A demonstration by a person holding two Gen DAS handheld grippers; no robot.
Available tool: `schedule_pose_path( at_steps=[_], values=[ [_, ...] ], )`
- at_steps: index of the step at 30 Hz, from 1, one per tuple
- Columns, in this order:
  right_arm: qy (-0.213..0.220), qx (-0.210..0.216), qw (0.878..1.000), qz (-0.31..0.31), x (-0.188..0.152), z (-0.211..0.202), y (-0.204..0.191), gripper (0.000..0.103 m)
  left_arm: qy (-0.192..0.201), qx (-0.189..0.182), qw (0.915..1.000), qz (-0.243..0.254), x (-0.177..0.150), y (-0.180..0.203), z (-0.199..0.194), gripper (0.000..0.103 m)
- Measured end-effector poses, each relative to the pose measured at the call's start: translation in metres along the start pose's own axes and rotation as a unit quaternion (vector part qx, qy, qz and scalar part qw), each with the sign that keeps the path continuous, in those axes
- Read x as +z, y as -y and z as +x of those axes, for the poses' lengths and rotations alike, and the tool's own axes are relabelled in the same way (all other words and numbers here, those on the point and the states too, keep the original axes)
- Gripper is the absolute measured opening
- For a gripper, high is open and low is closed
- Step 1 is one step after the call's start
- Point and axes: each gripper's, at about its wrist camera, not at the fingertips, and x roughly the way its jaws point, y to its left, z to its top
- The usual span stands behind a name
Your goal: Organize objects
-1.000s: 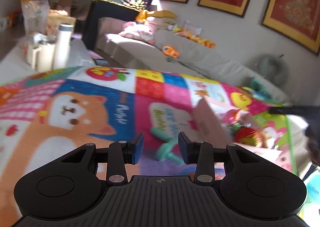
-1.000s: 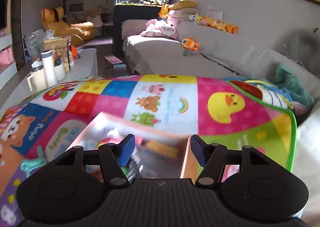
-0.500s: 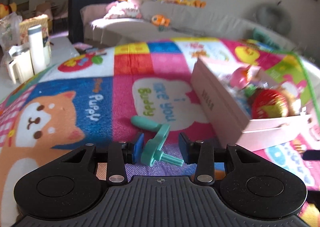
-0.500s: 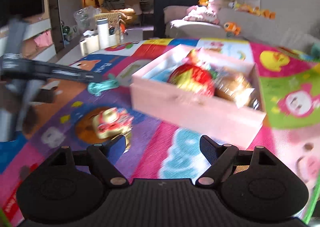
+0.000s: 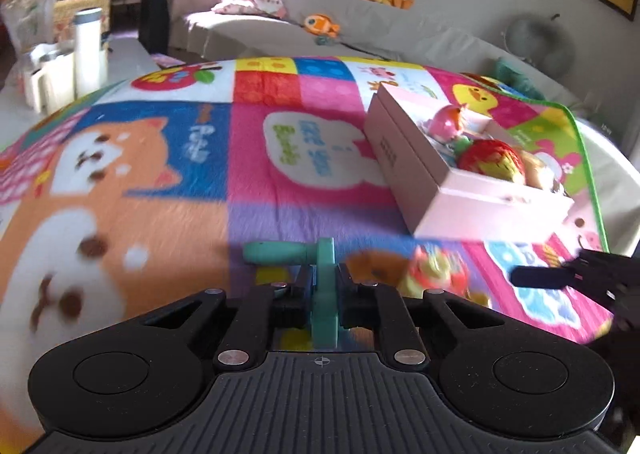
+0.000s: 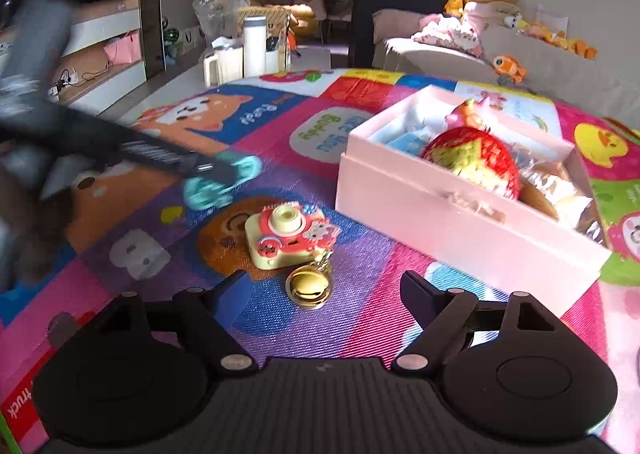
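My left gripper (image 5: 323, 286) is shut on a teal toy crank (image 5: 322, 274) and holds it just above the colourful play mat (image 5: 160, 157). In the right wrist view the left gripper (image 6: 216, 169) and the blurred teal toy (image 6: 208, 189) are at the left. A pale pink box (image 5: 452, 189) holding a red strawberry toy (image 5: 490, 161) and other toys sits to the right; it also shows in the right wrist view (image 6: 440, 209). My right gripper (image 6: 324, 290) is open, just short of a toy camera (image 6: 290, 238) with a gold bell (image 6: 308, 288).
A white bottle and jugs (image 5: 86, 49) stand on a side table at the far left. A sofa with plush toys (image 5: 320, 21) runs behind the mat. The mat's green edge (image 5: 588, 173) lies right of the box.
My left gripper has shut on the teal crank and lifted it off the mat. My right gripper has moved closer to the toy camera and bell.
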Motion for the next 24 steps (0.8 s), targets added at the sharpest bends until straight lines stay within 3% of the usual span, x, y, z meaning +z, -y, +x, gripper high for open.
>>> schedule_pose_path(
  at_steps=[3, 8, 10, 12, 15, 20, 24],
  values=[
    [-0.015, 0.053, 0.998, 0.014, 0.0, 0.004, -0.006, 0.082, 0.016, 0.019, 0.9997, -0.005, -0.012, -0.003, -0.008, 0.015],
    [-0.008, 0.127, 0.992, -0.013, 0.002, -0.011, -0.031, 0.082, 0.023, 0.02, 0.9992, -0.028, -0.013, -0.015, -0.007, 0.017],
    [0.016, 0.111, 0.993, -0.048, 0.003, -0.024, -0.039, 0.082, 0.028, 0.016, 0.999, -0.029, -0.015, -0.016, -0.007, 0.017],
    [0.032, 0.063, 0.995, -0.072, 0.005, -0.029, -0.042, 0.082, 0.032, 0.011, 0.9989, -0.034, -0.017, -0.017, -0.006, 0.019],
    [0.024, 0.008, 0.997, -0.069, 0.014, -0.017, -0.032, 0.082, 0.037, 0.007, 0.9985, -0.039, -0.02, -0.017, -0.005, 0.02],
    [-0.007, 0.01, 1.0, -0.028, 0.023, 0.019, -0.007, 0.082, 0.039, 0.002, 0.9982, -0.045, -0.021, -0.019, -0.005, 0.02],
    [-0.005, 0.005, 1.0, -0.029, 0.025, 0.035, -0.01, 0.081, 0.04, -0.003, 0.9978, -0.052, -0.022, -0.022, -0.006, 0.02]
  ],
)
